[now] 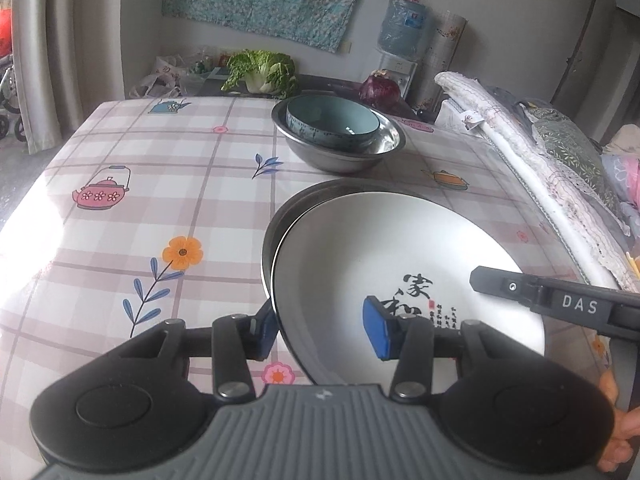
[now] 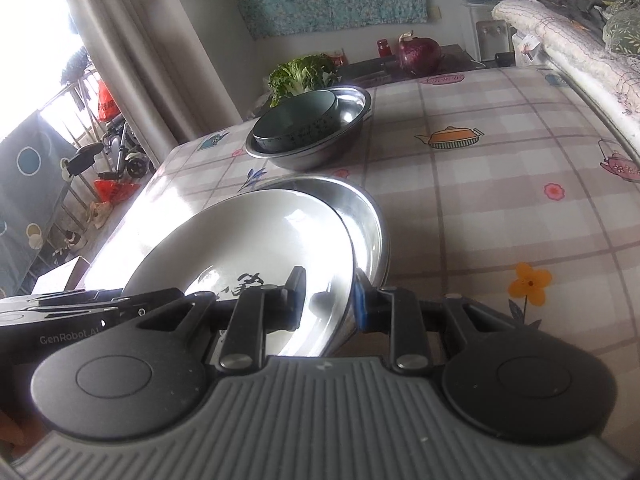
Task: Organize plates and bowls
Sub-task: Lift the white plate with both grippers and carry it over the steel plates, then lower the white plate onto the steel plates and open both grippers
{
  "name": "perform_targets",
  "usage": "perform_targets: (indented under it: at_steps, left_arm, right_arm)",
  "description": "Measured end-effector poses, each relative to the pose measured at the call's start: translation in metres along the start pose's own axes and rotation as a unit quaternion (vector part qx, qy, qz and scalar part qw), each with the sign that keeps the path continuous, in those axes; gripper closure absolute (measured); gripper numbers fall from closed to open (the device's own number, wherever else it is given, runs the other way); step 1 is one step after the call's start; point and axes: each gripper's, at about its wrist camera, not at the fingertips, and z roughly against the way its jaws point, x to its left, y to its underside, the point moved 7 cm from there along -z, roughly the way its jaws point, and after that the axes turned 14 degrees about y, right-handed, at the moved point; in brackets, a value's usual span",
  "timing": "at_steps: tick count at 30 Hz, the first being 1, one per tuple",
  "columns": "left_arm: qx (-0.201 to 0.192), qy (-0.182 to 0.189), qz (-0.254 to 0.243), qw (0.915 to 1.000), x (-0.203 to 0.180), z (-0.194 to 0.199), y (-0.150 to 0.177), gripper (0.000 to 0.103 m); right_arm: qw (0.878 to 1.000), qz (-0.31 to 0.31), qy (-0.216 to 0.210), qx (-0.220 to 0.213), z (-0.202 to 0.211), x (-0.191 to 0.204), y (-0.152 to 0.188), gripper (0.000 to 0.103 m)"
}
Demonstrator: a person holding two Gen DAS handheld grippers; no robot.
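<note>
A white plate (image 1: pixel 384 248) with black Chinese characters lies tilted in a steel plate (image 1: pixel 280 216) on the checked tablecloth. My left gripper (image 1: pixel 324 330) straddles the white plate's near left rim, jaws apart, one pad outside and one over the plate. My right gripper (image 2: pixel 326 304) straddles the white plate's (image 2: pixel 240 240) right rim over the steel plate (image 2: pixel 368 216), jaws close around the rim. The right gripper also shows in the left wrist view (image 1: pixel 560 304). Further back a teal bowl (image 1: pixel 332 120) sits inside a steel bowl (image 1: pixel 384 144).
The table (image 1: pixel 160 184) has its left edge near a curtain. A cabbage (image 1: pixel 260 72), a red onion (image 1: pixel 378 88) and a water jug (image 1: pixel 404 24) stand behind it. Folded bedding (image 1: pixel 540 152) lies along the right side.
</note>
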Motion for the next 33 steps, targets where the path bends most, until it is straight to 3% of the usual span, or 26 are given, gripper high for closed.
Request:
perform_targets:
  at_steps: [15,19,21,28,33]
  left_arm:
    - [-0.003,0.002,0.002,1.0,0.005,-0.003,-0.001,0.059]
    - [-0.002,0.001,0.006,1.0,0.006,-0.001,0.001,0.059]
    - [-0.003,0.0,0.006,1.0,0.006,0.0,0.002,0.059]
    - [-0.001,-0.002,0.004,1.0,0.002,0.001,0.007,0.045]
    - [0.006,-0.007,-0.001,1.0,-0.005,0.003,0.012,0.039]
  right_arm:
    - [1.0,-0.001,0.013,-0.006,-0.016,-0.006,-0.009,0.077]
    - [1.0,-0.002,0.025,-0.018,-0.011,-0.011,-0.011,0.063]
    - [0.999,-0.002,0.027,-0.028,-0.006,-0.014,-0.012,0.061]
    - [0.999,-0.024,0.025,-0.03,0.007,-0.024,-0.005,0.057]
    - [0.999,-0.033,0.024,-0.028,0.017,-0.028,0.007,0.047]
